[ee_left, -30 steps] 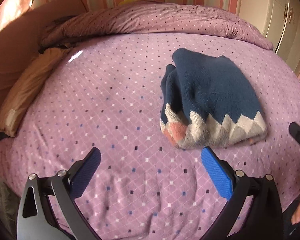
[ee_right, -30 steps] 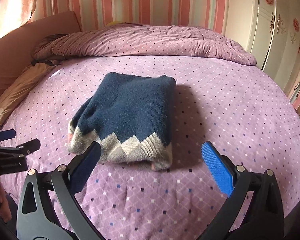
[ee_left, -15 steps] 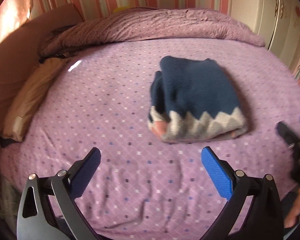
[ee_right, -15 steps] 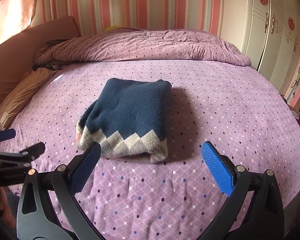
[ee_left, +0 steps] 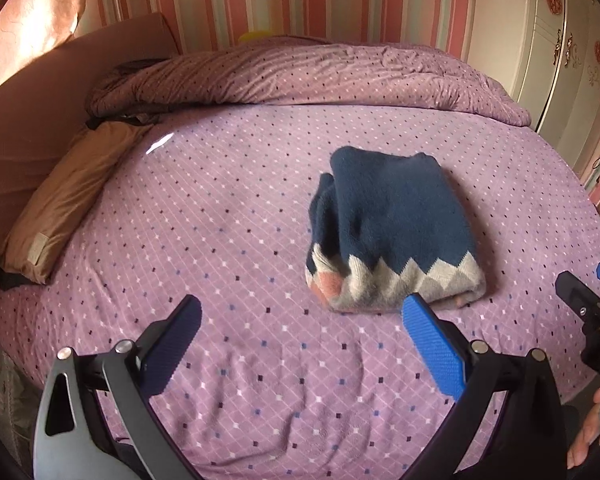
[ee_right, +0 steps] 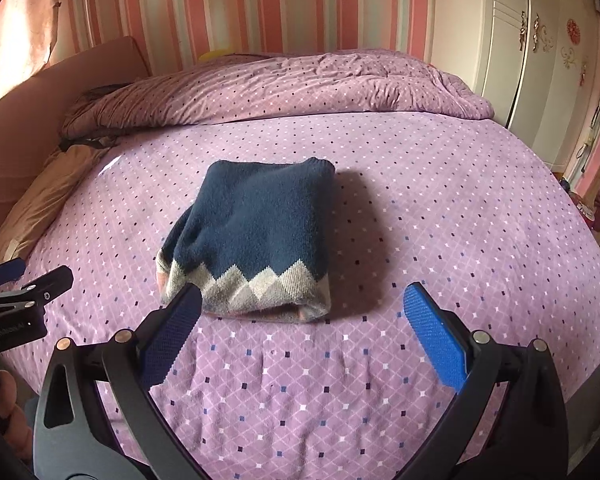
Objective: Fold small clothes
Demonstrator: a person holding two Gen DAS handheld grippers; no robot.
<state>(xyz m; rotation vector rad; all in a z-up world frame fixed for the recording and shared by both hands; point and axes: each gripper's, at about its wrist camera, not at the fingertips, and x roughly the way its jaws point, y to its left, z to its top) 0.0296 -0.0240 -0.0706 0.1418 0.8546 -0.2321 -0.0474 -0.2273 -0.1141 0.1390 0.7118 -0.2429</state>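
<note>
Home bedroom: bed (ee_right: 440, 208), wardrobe (ee_right: 512, 40)

The bed (ee_right: 440, 208) fills most of both views, covered with a purple sheet printed with small white and dark diamonds. At its far side lies a bunched duvet (ee_right: 300, 88) in the same purple pattern. On the left a brown pillow (ee_left: 64, 208) rests against a brown padded headboard (ee_left: 40, 112). The wall (ee_right: 240, 4) behind has vertical stripes in pink, white and pale green. A cream wardrobe (ee_right: 540, 48) with red flower ornaments stands on the right. Warm sunlight comes through a curtain (ee_left: 28, 36) at the upper left.
</note>
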